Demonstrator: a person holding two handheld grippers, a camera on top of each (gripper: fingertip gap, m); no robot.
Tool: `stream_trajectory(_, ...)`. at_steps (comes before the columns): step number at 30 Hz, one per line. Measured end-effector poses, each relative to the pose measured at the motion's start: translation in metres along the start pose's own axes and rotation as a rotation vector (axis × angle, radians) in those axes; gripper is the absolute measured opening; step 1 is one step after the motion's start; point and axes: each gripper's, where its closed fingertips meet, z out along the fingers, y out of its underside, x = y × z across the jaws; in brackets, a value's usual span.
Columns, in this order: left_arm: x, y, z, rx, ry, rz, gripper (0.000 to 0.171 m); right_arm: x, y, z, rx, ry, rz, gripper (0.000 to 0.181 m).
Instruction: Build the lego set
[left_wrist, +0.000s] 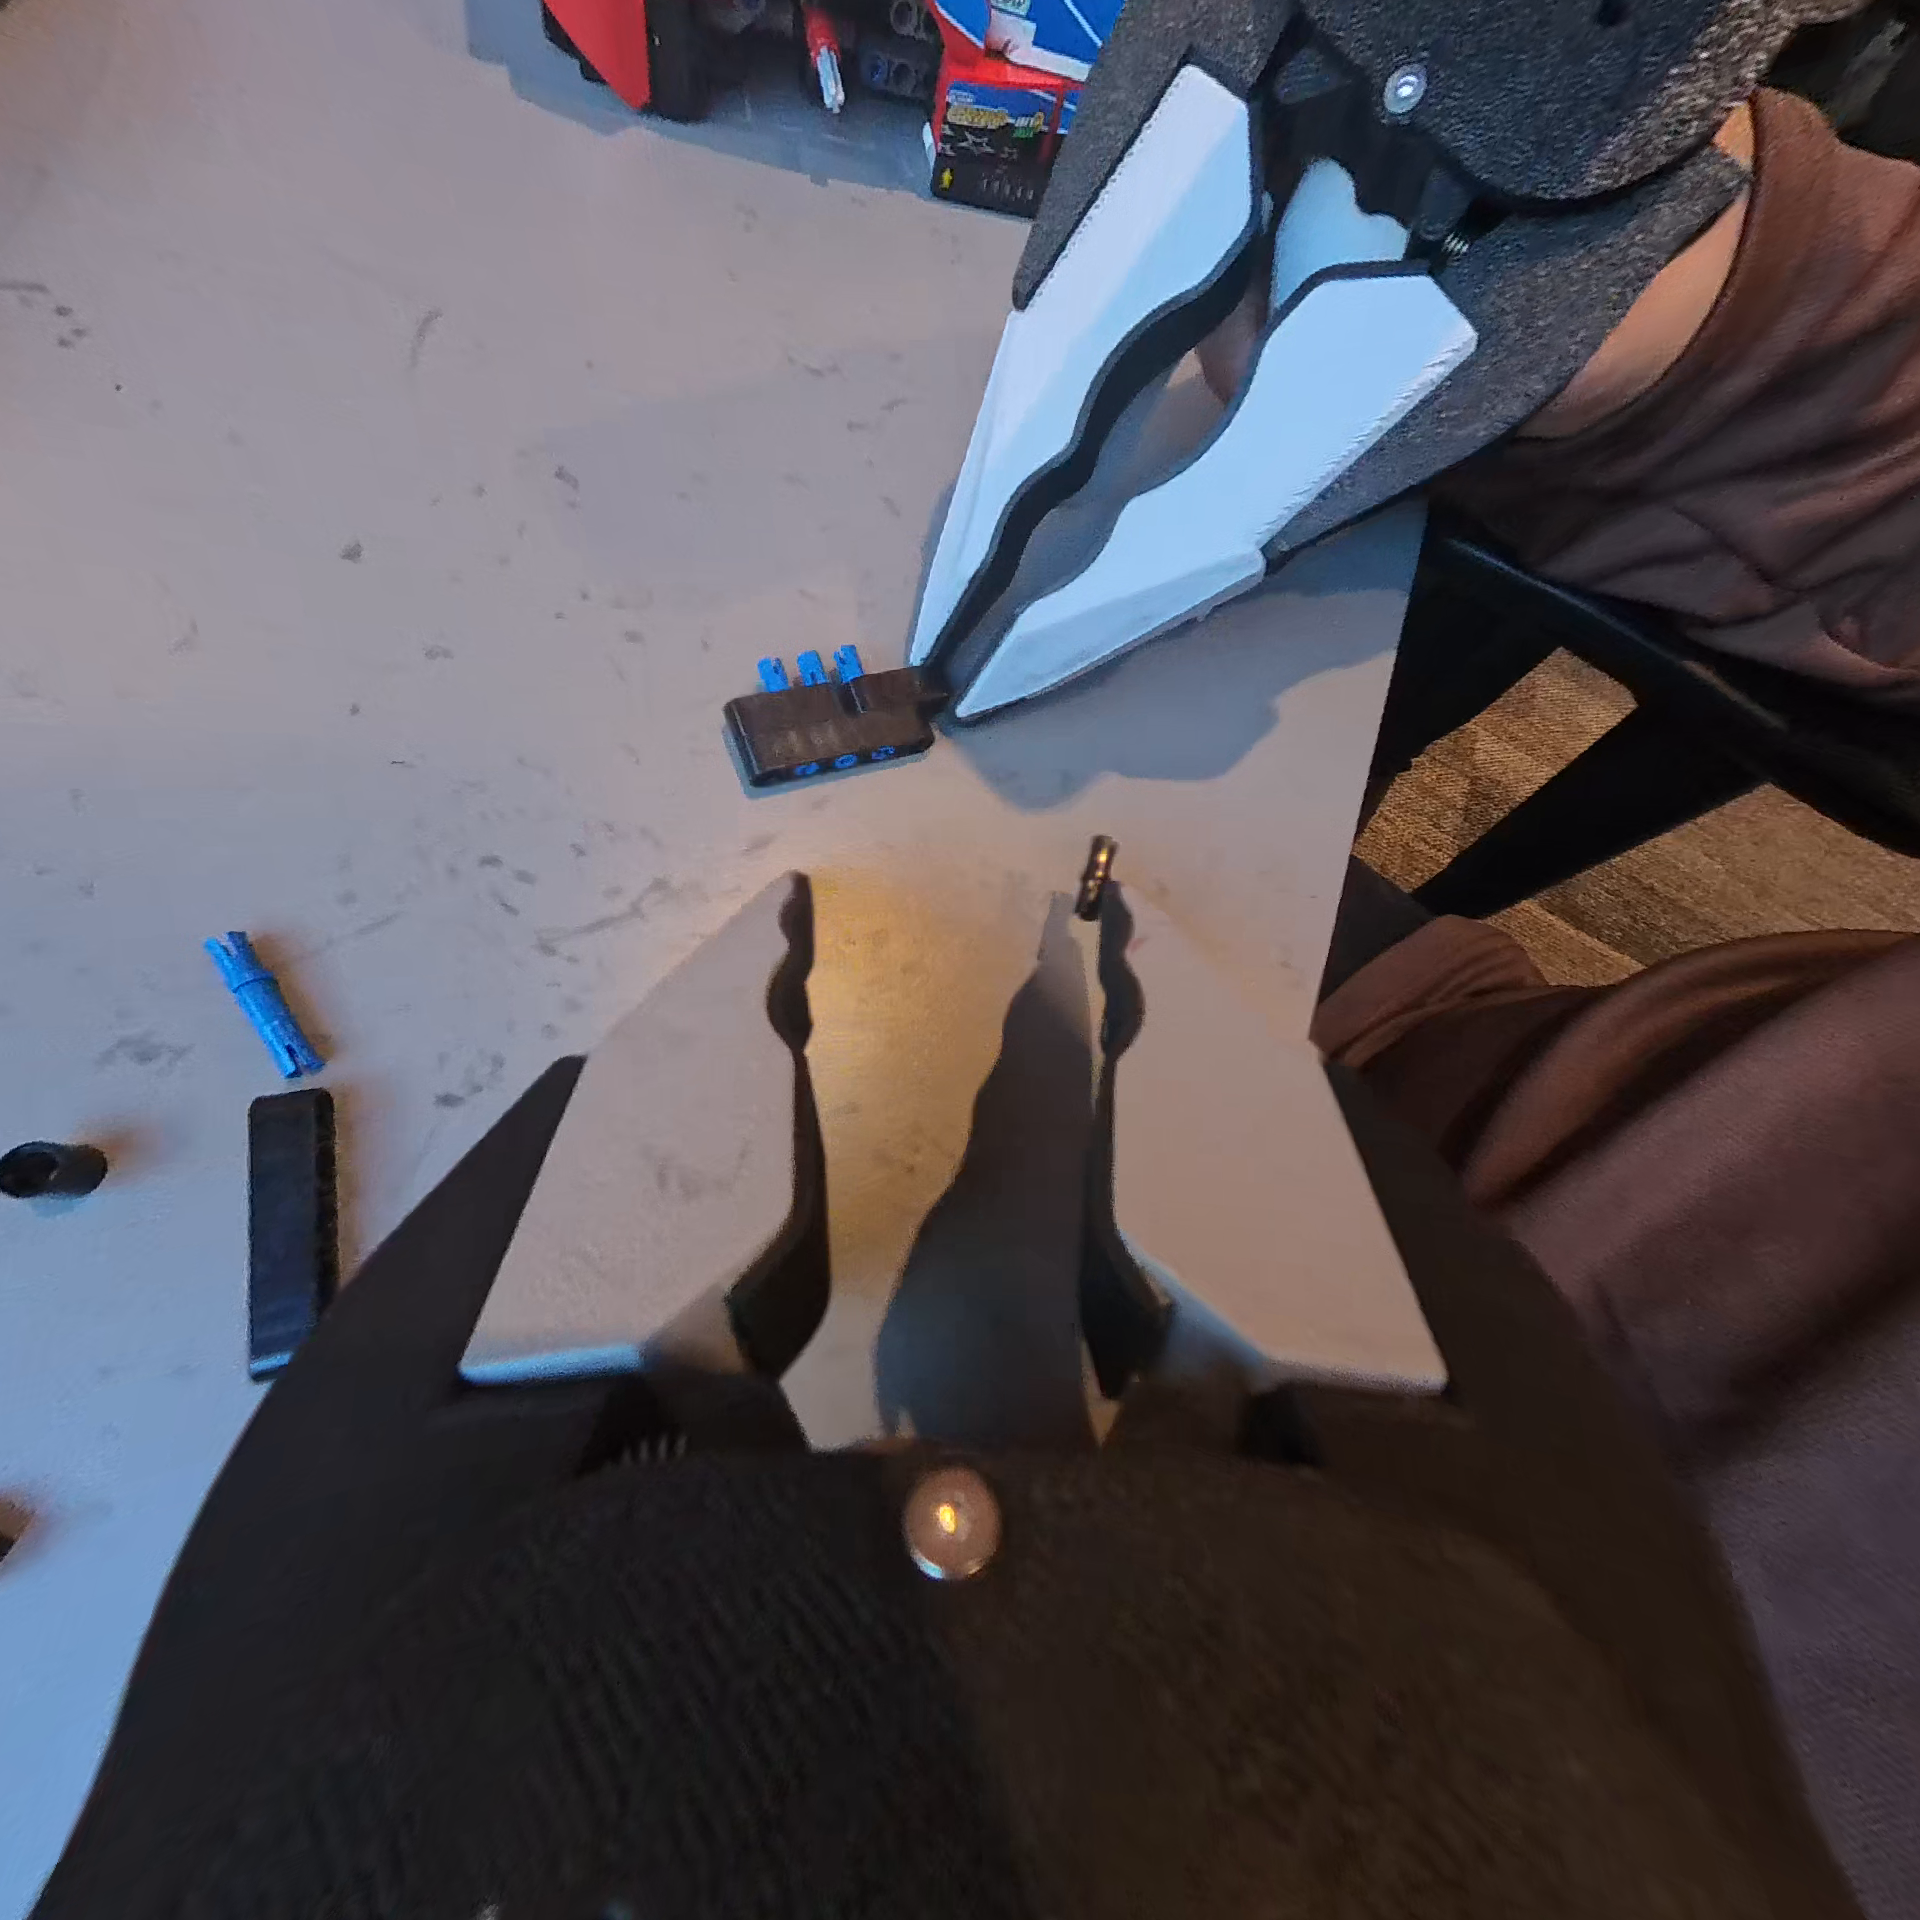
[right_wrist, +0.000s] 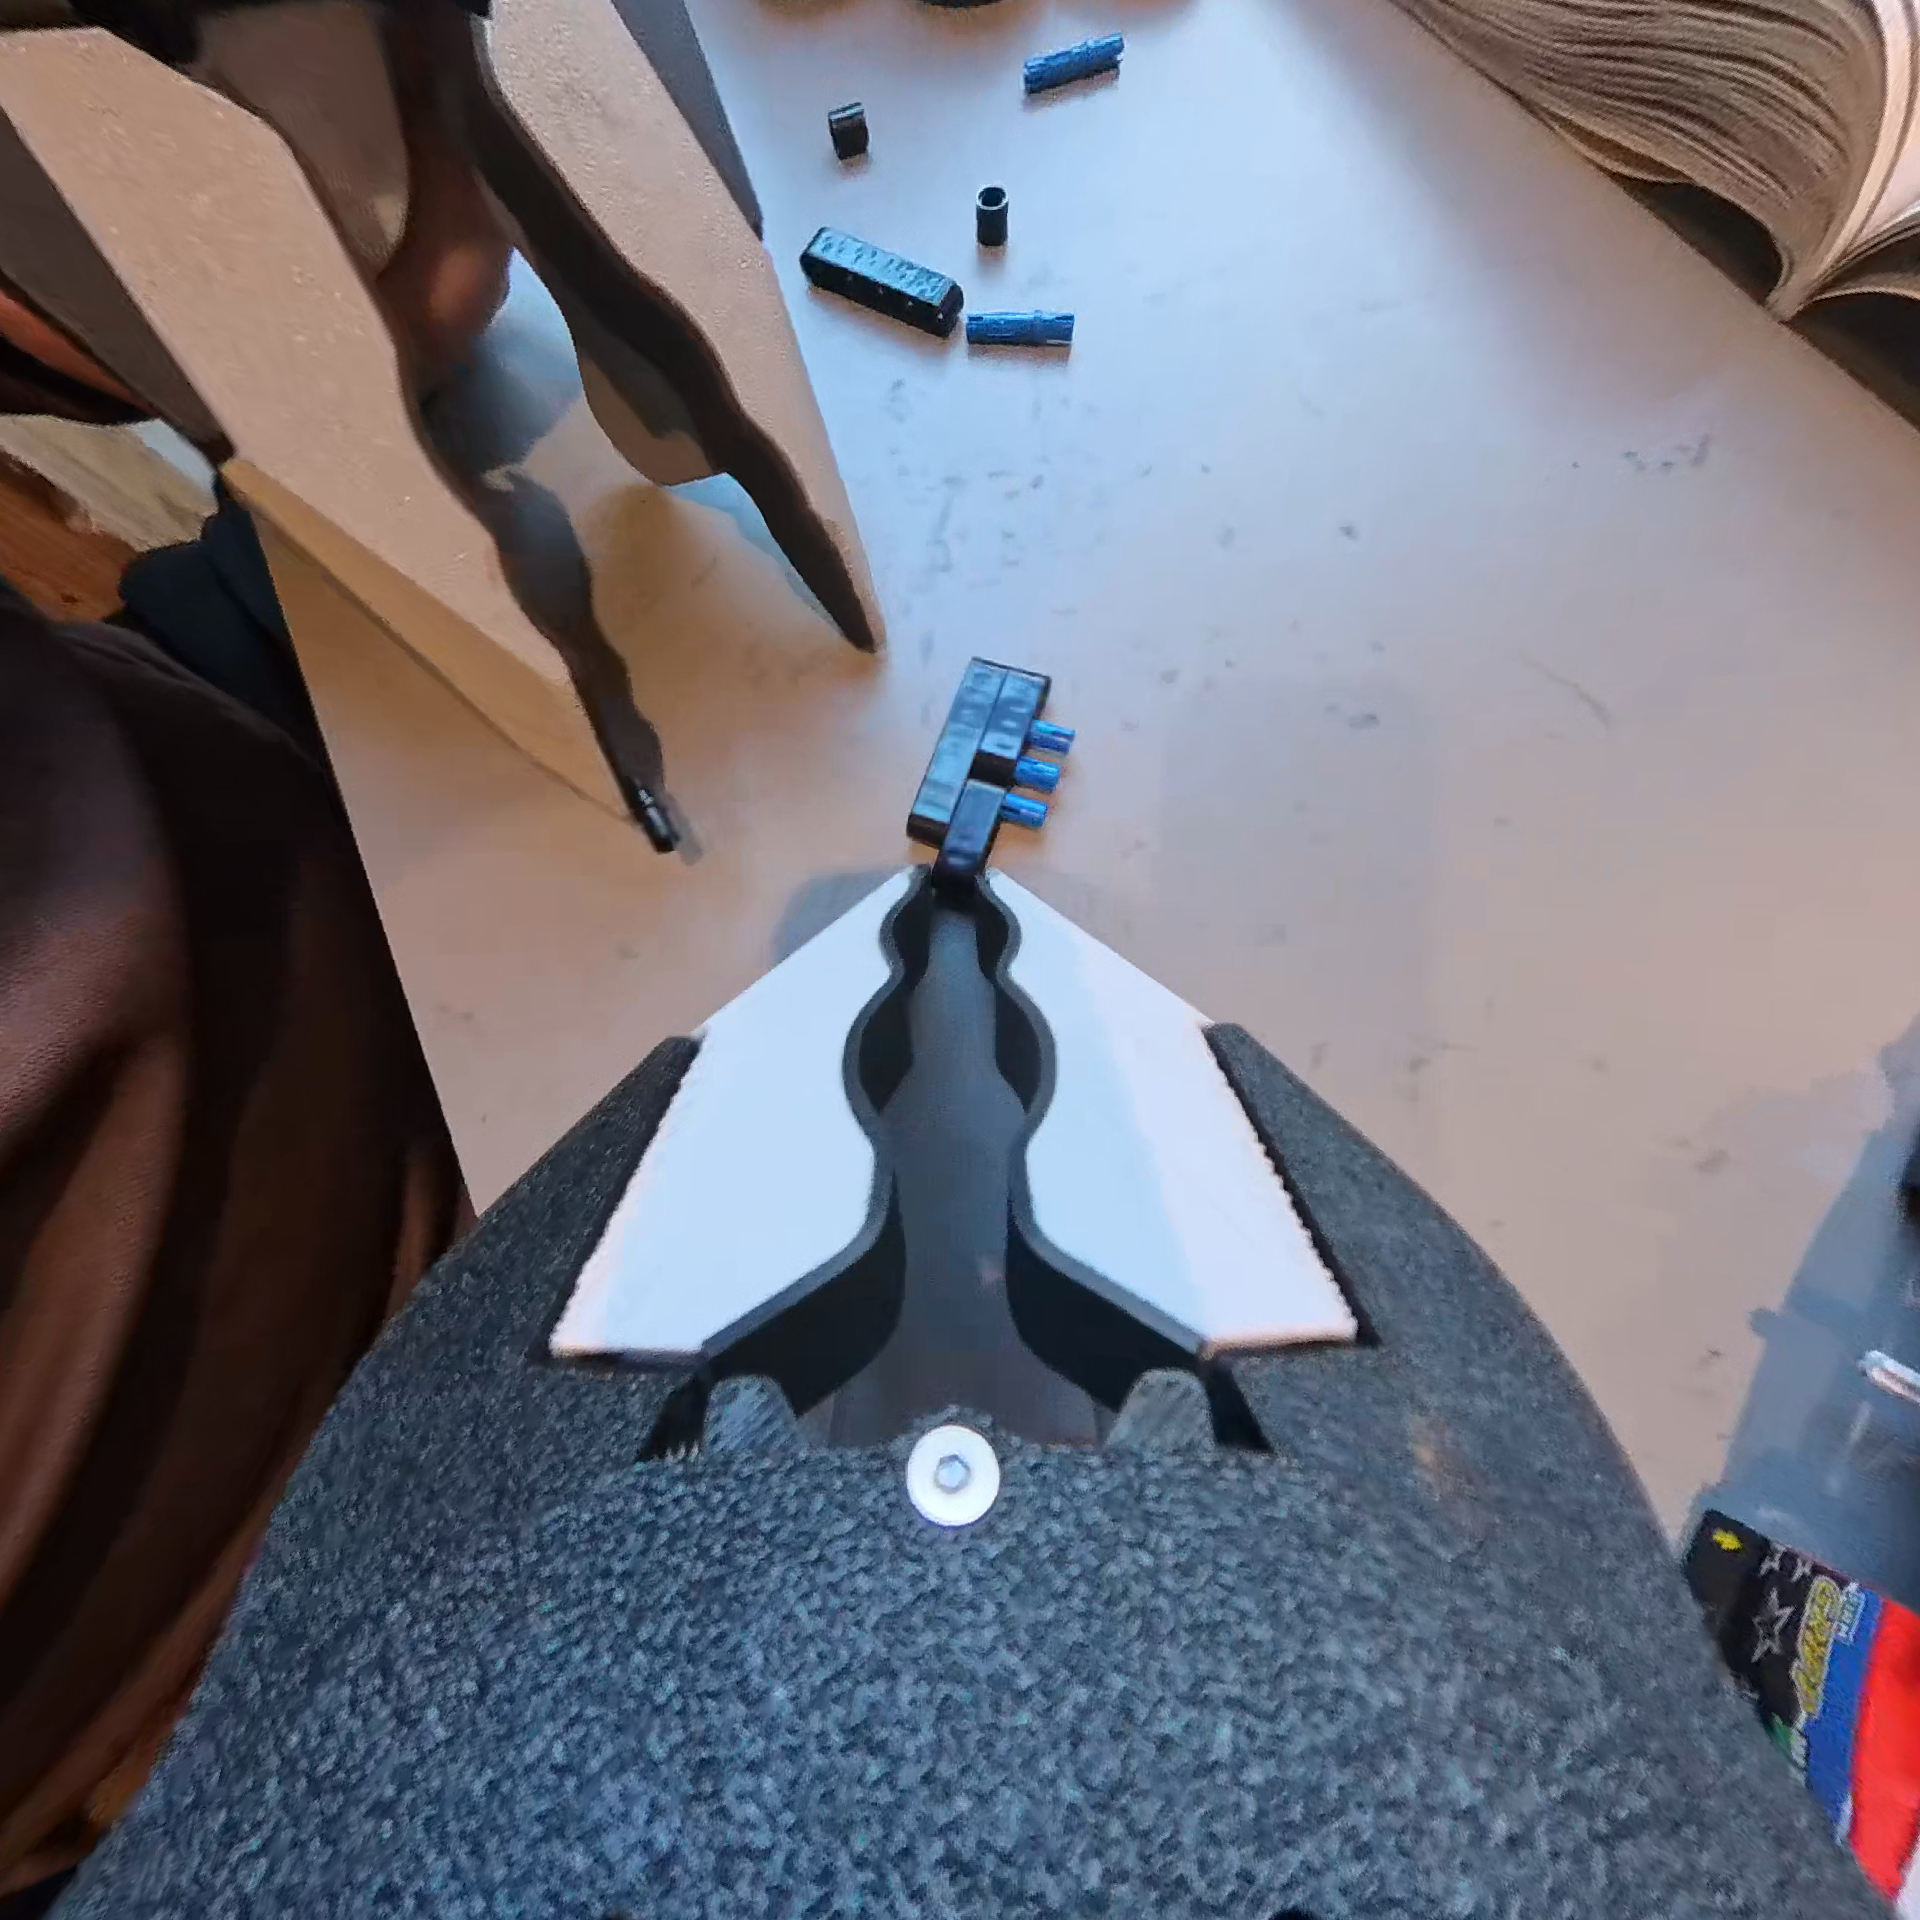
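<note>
A black beam assembly (left_wrist: 831, 722) with three blue pins (left_wrist: 810, 668) sticking out of its far side lies on the pale table (left_wrist: 416, 520). My right gripper (right_wrist: 956, 878) is shut on a short black piece (right_wrist: 964, 831) at the end of that assembly (right_wrist: 977, 743). It also shows in the left wrist view (left_wrist: 940, 701), coming down from the upper right. My left gripper (left_wrist: 945, 888) is open, just short of the assembly. A small black pin (left_wrist: 1096, 873) sits at its right fingertip. I cannot tell whether the pin is stuck there. The left gripper and the pin also show in the right wrist view (right_wrist: 764, 732), (right_wrist: 655, 821).
Loose parts lie to the left: a blue pin (left_wrist: 260, 1003), a black beam (left_wrist: 291, 1231) and a black bush (left_wrist: 52, 1169). A printed box (left_wrist: 997, 135) and a red model (left_wrist: 623, 52) stand at the back. An open booklet (right_wrist: 1714, 125) lies far right. The table edge (left_wrist: 1382, 727) runs along the right. About 5 cm separates my left fingertips from my right. The blue pin (left_wrist: 260, 1003) lies around 8 cm away from my left fingertips. Seen from the right wrist view (right_wrist: 1019, 319) as well.
</note>
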Motion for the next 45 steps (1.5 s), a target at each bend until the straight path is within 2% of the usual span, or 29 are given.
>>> stream_trajectory(3,-0.001,-0.002,-0.001,0.007,-0.007,0.009,0.064,0.001,-0.002,-0.002,0.025,-0.03,0.05,0.008)
stream_trajectory(8,-0.008,-0.004,-0.003,0.011,-0.061,0.094,0.069,-0.004,-0.008,-0.008,0.077,-0.133,0.157,0.007)
stream_trajectory(13,-0.005,-0.002,-0.006,0.008,-0.045,0.179,0.075,-0.022,-0.017,-0.014,0.134,-0.329,0.287,0.007)
stream_trajectory(18,-0.016,-0.003,-0.011,0.006,-0.137,0.316,0.081,-0.03,-0.025,-0.021,0.181,-0.469,0.378,0.008)
stream_trajectory(22,-0.015,-0.002,-0.013,0.013,-0.12,0.387,0.082,-0.029,-0.024,-0.022,0.186,-0.484,0.403,0.008)
stream_trajectory(24,-0.013,-0.001,-0.013,0.007,-0.077,0.361,0.08,-0.029,-0.024,-0.021,0.185,-0.488,0.407,0.008)
stream_trajectory(25,-0.023,0.0,-0.013,-0.013,-0.114,0.331,0.074,-0.03,-0.024,-0.021,0.182,-0.492,0.404,0.008)
stream_trajectory(27,-0.034,0.008,-0.01,-0.08,-0.139,0.291,0.08,-0.035,-0.023,-0.02,0.166,-0.507,0.392,0.008)
stream_trajectory(34,-0.031,0.002,-0.016,-0.02,-0.152,0.325,0.081,-0.052,-0.01,-0.005,0.034,-0.455,0.282,0.007)
stream_trajectory(37,-0.026,0.0,-0.019,0.009,-0.146,0.374,0.081,-0.053,-0.013,-0.006,0.049,-0.463,0.282,0.007)
stream_trajectory(38,-0.022,-0.001,-0.021,0.025,-0.137,0.399,0.08,-0.052,-0.015,-0.008,0.064,-0.477,0.296,0.007)
stream_trajectory(43,-0.006,-0.006,-0.028,0.083,-0.123,0.581,0.045,-0.057,-0.032,-0.02,0.143,-0.601,0.367,0.007)
stream_trajectory(45,0.005,-0.009,-0.029,0.103,-0.091,0.638,0.036,-0.063,-0.04,-0.021,0.154,-0.65,0.373,0.007)
